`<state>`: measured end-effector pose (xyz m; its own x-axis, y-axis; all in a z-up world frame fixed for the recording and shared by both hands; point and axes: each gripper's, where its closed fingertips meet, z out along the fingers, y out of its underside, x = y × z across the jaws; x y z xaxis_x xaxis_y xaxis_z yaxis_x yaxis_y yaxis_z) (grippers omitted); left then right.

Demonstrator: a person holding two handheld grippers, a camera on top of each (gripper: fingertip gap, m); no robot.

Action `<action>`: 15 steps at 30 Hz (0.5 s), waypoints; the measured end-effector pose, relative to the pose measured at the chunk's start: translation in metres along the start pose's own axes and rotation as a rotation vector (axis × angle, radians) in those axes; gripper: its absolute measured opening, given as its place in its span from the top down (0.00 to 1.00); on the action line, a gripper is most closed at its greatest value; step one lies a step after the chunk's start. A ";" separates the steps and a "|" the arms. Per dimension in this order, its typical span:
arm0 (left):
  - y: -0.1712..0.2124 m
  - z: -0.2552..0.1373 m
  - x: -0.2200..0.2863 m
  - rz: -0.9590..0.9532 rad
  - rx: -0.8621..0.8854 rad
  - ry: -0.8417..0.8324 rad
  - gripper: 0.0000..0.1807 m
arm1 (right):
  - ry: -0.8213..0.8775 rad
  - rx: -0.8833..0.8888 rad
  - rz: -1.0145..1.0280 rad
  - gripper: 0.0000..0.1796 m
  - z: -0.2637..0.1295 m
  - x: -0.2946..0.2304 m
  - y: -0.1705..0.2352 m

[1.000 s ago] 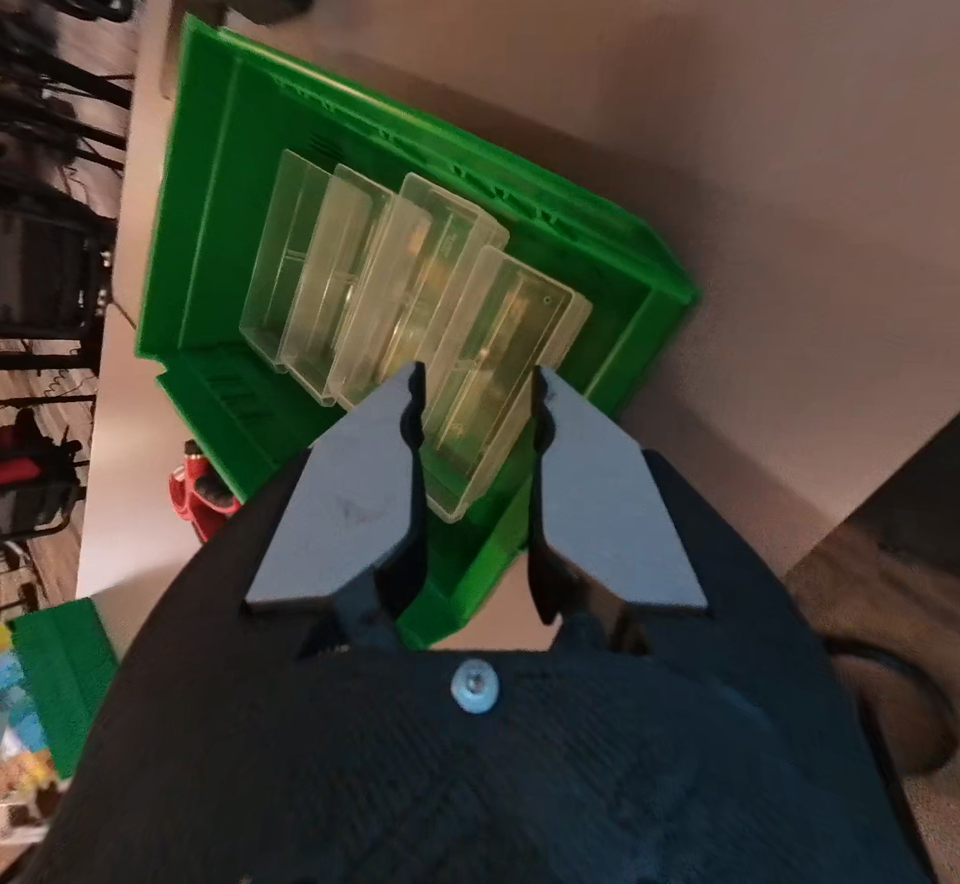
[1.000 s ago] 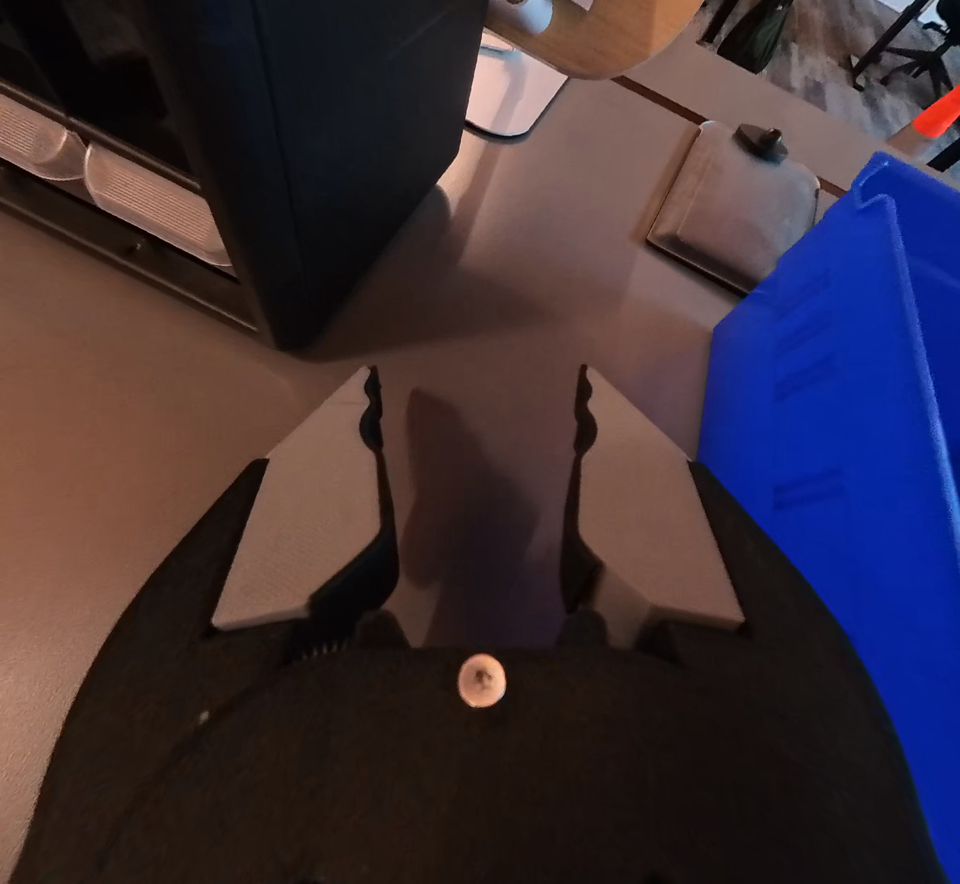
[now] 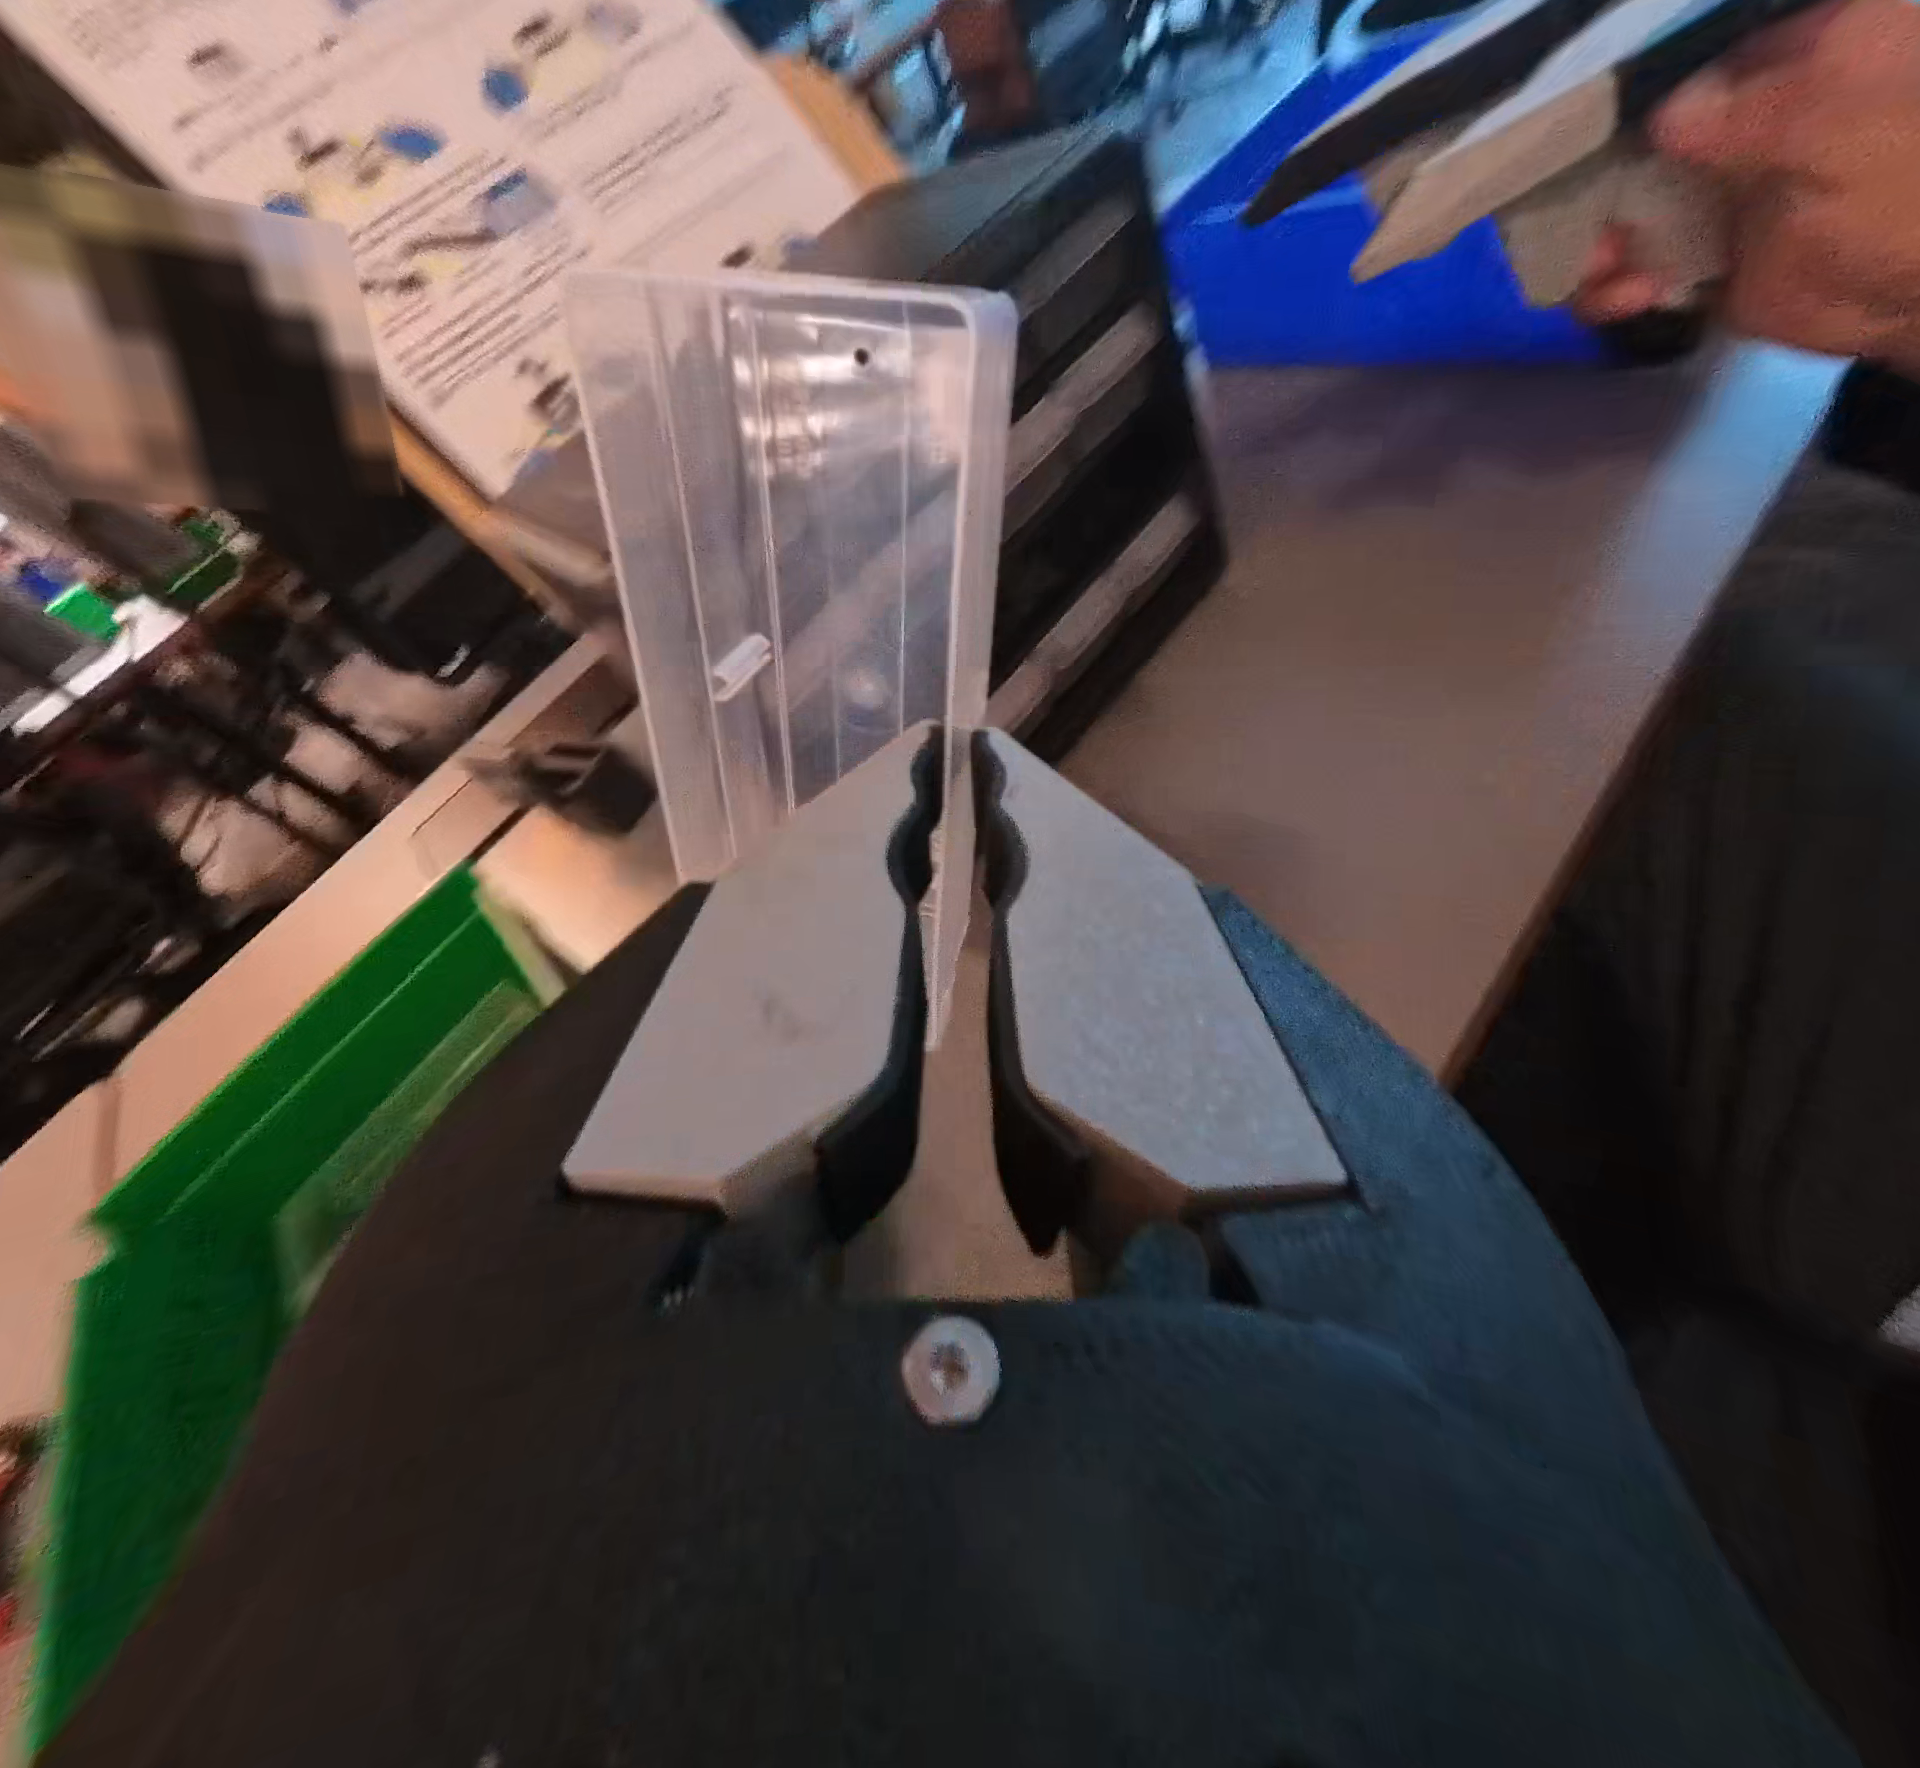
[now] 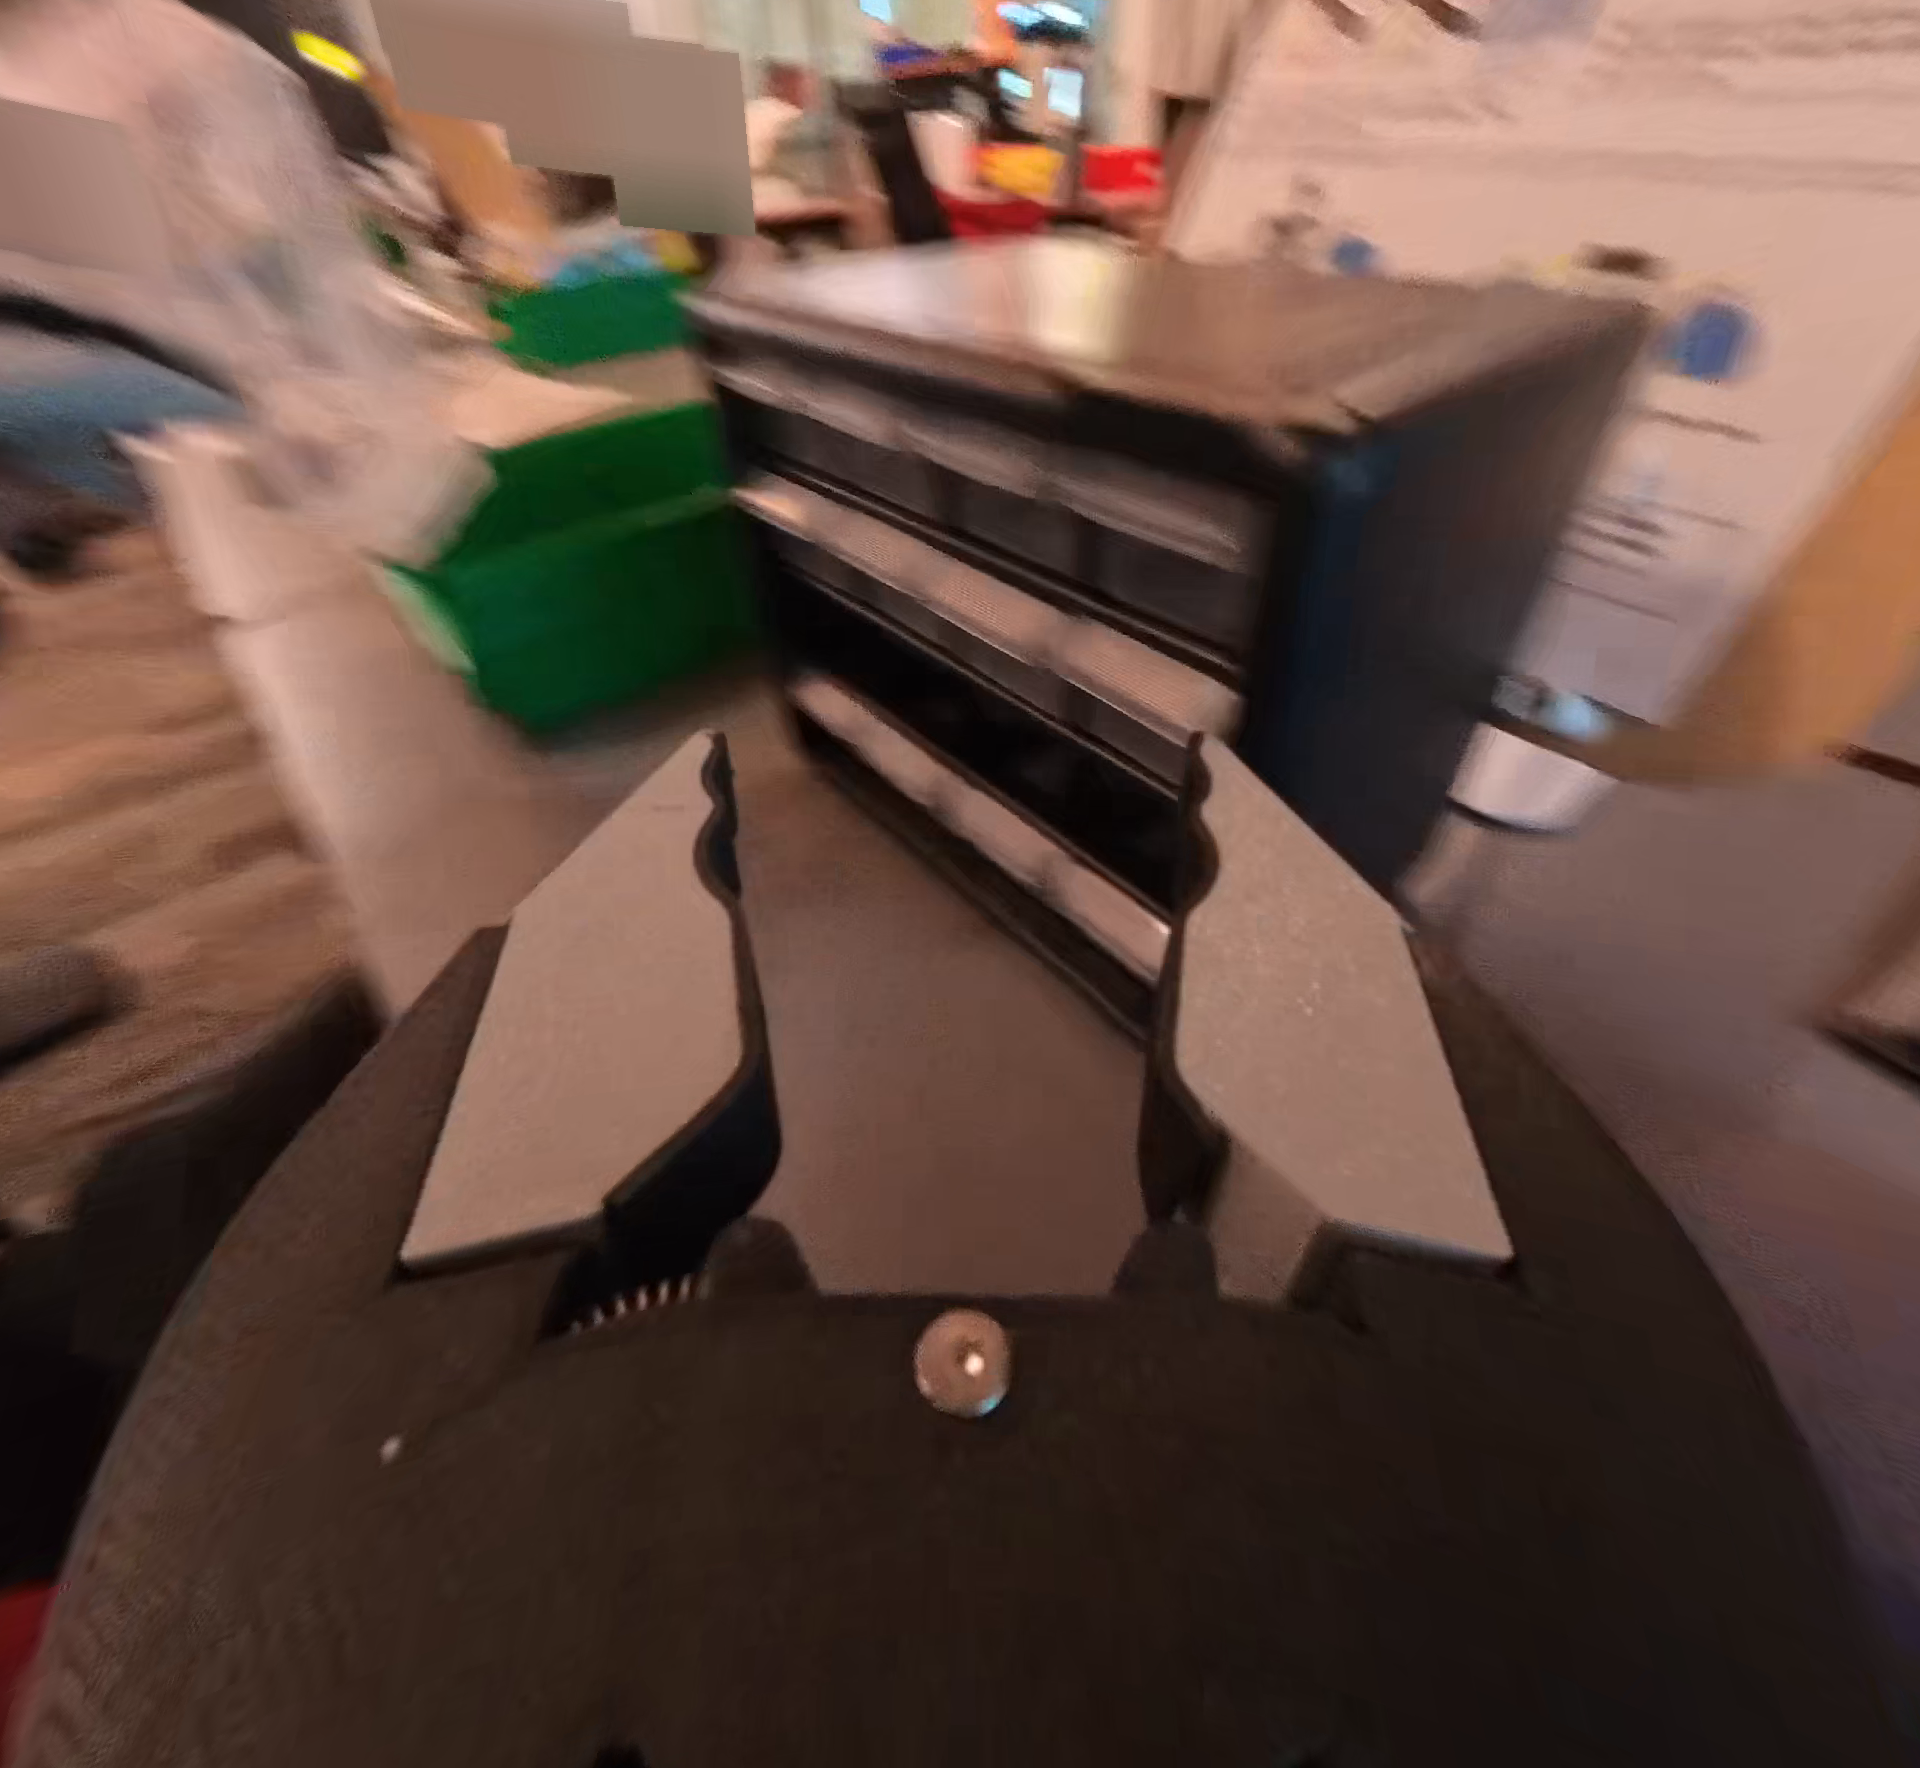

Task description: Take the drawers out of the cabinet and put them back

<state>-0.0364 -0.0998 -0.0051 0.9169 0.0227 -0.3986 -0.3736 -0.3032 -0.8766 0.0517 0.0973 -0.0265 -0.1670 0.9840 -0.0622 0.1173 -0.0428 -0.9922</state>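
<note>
Lifted clear of the green plastic crate, one clear plastic drawer now rides in the left gripper; a second ago those jaws hung apart over four such drawers lying in the crate. Its jaws are pressed nearly together on one thin wall of the drawer, which stands upright from the fingertips toward twelve o'clock. The crate's rim shows at eight o'clock, below and behind the grip.

Beyond the drawer, at one o'clock, stands the black multi-row drawer cabinet on the brown tabletop. Farther off at two o'clock, in the left wrist view, a hand carries the right gripper, with a blue plastic bin behind it.

The right gripper, which earlier looked down at the table beside the cabinet's side, now faces the cabinet front. Its jaws stand wide apart and hold nothing. The picture is blurred, but dark gaps among the rows look like empty slots. The green crate sits at eleven o'clock beside the cabinet.

By my reading, the putting-back half is under way, with this drawer in transit. Next, the drawer must be turned from upright to level, lined up with an empty slot and slid in straight. The free gripper could steady the cabinet or nudge the drawer home.
</note>
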 end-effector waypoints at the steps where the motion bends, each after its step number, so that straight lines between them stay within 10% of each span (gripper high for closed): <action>1: -0.005 0.008 0.017 -0.009 0.032 0.009 0.99 | -0.079 0.040 0.016 0.52 0.001 -0.026 -0.015; 10: -0.008 0.059 0.111 0.092 0.055 -0.026 0.99 | -0.234 0.133 0.121 0.49 0.037 -0.136 -0.030; 15: -0.008 0.059 0.111 0.127 0.065 -0.105 0.98 | -0.277 0.015 0.120 0.70 0.047 -0.136 -0.005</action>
<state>0.0597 -0.0384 -0.0583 0.8436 0.0882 -0.5297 -0.4964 -0.2482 -0.8319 0.0279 -0.0446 -0.0177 -0.4140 0.8871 -0.2041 0.1379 -0.1605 -0.9774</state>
